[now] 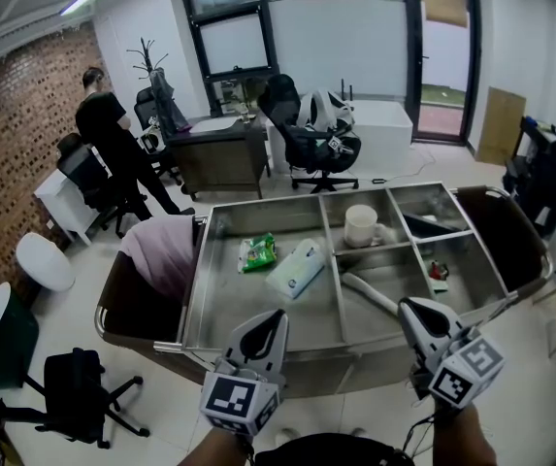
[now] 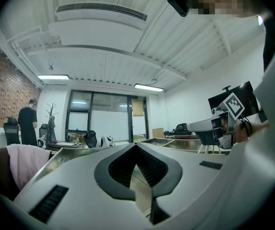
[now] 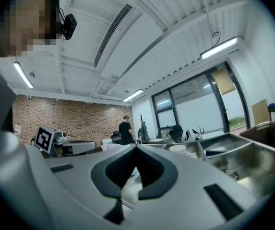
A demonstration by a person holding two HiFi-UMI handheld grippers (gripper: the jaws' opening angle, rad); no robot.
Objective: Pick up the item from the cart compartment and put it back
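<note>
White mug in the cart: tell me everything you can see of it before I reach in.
The white mug stands upright, mouth up, in the middle back compartment of the steel cart, near that compartment's front left corner. It is plain and smooth and looks like glazed ceramic. Its handle points right in the head view. It rests on the compartment floor; whether it touches the dividers cannot be told, nor what is inside it.

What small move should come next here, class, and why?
Probably open the left gripper: its jaws are together and empty, level at the cart's near rim, while the pale packet lies untouched in the large compartment just ahead, so nothing can be gripped yet.
</note>
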